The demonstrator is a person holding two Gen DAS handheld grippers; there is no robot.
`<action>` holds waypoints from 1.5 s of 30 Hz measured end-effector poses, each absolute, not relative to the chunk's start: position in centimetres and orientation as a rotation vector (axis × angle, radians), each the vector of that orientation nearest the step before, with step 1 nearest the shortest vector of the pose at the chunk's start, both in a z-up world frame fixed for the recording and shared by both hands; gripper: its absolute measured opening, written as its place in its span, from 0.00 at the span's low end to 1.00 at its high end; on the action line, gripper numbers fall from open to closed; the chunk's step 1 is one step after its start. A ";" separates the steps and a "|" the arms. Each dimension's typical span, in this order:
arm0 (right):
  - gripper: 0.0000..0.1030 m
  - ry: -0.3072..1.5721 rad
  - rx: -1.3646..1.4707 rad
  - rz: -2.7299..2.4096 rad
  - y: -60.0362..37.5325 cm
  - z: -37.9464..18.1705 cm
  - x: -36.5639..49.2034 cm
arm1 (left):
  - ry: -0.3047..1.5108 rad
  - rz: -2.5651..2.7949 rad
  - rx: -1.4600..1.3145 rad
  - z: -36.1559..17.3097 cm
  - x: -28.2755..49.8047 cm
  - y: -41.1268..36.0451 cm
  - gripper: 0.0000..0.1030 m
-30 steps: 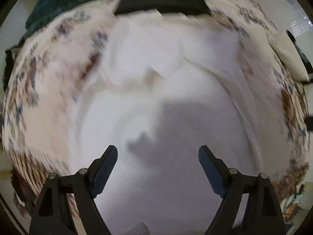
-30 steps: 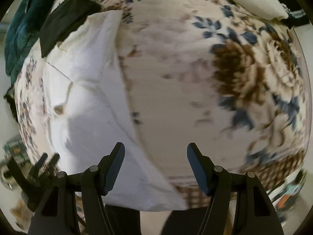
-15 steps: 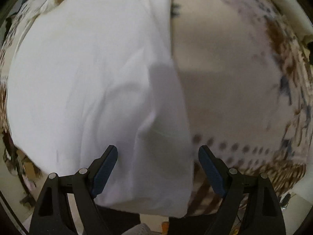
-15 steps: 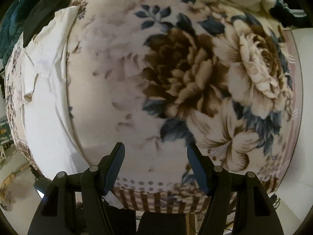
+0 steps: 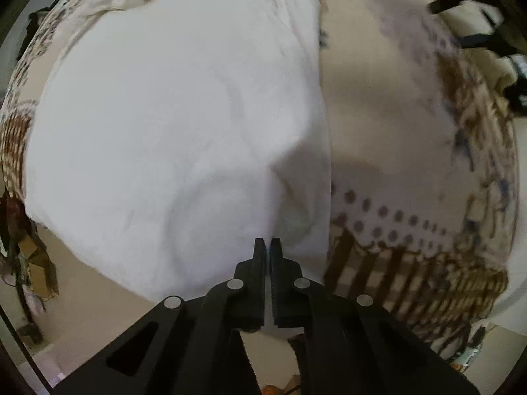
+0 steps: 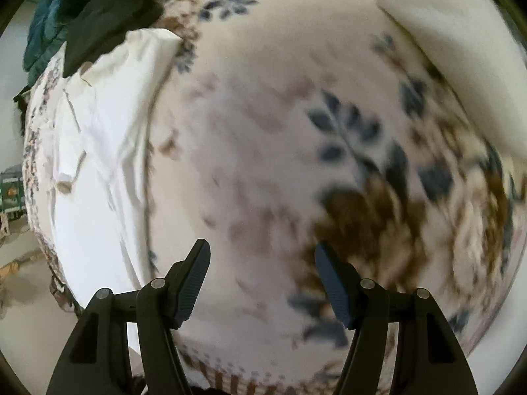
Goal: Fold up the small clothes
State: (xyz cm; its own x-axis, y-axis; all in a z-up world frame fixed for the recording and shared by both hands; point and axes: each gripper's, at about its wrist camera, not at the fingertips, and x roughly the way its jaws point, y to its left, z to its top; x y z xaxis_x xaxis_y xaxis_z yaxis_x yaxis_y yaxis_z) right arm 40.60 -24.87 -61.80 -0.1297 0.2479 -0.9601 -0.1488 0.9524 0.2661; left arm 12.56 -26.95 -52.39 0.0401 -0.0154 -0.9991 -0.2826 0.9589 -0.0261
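Pinching the near hem of the white garment (image 5: 171,125) to start a fold.

Lying spread flat on the floral blanket (image 5: 395,125) of the bed, the white garment is hanging slightly over the near edge, and the left gripper (image 5: 267,247) is sitting with its jaws pressed together on a small ridge of cloth near the garment's right-hand corner. The right gripper (image 6: 262,283) is hovering with jaws apart over bare blanket, well off to the side of the garment, gripping nothing. A dark garment (image 6: 108,23) is lying beyond the white one. Next, I'd judge, the right gripper is needing a matching corner before the hem gets lifted and carried toward the far end.
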 end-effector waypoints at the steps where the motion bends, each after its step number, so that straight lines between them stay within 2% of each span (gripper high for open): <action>1: 0.66 1.663 0.089 0.360 -24.2 -61.9 41.5 | 1.510 0.206 -0.261 -51.5 12.3 -26.2 0.01; 8: 0.66 1.654 0.345 0.501 -19.2 -65.2 49.6 | 1.436 0.260 -0.348 -47.2 10.3 -21.1 0.00; 13: 0.64 1.678 0.555 0.528 -16.0 -67.7 54.0 | 1.401 0.308 -0.428 -46.3 9.3 -18.3 0.00; 15: 0.50 1.688 0.575 0.497 -15.0 -68.4 54.8 | 1.393 0.318 -0.451 -46.5 9.8 -18.1 0.00; 17: 0.08 1.699 0.569 0.468 -13.7 -68.7 55.1 | 1.386 0.328 -0.476 -46.5 9.5 -17.0 0.00; 19: 0.05 1.675 0.530 0.445 -12.7 -67.5 55.2 | 1.380 0.328 -0.496 -46.3 9.2 -16.0 0.00; 28: 0.05 1.587 0.284 0.542 -3.2 -56.6 55.0 | 1.335 0.304 -0.654 -44.4 7.3 -6.8 0.00; 32: 0.04 1.565 0.159 0.584 5.7 -53.3 54.9 | 1.330 0.317 -0.685 -45.4 6.3 -1.7 0.00; 37: 0.04 1.560 0.026 0.573 17.2 -54.6 54.0 | 1.336 0.349 -0.679 -47.7 5.3 4.9 0.00; 42: 0.04 1.556 -0.106 0.488 26.7 -58.8 53.1 | 1.366 0.331 -0.722 -51.3 4.5 10.4 0.02; 45: 0.13 1.620 -0.075 0.458 27.7 -60.9 52.7 | 1.441 0.358 -0.720 -53.8 2.8 12.8 0.04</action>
State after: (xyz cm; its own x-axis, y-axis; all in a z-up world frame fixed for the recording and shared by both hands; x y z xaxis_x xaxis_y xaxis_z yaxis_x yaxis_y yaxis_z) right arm 52.72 27.73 -60.89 -0.1118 0.2229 -0.9684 -0.3176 0.9154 0.2474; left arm 2.82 12.85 -53.84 0.1259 -0.1946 -0.9728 -0.6275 0.7439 -0.2300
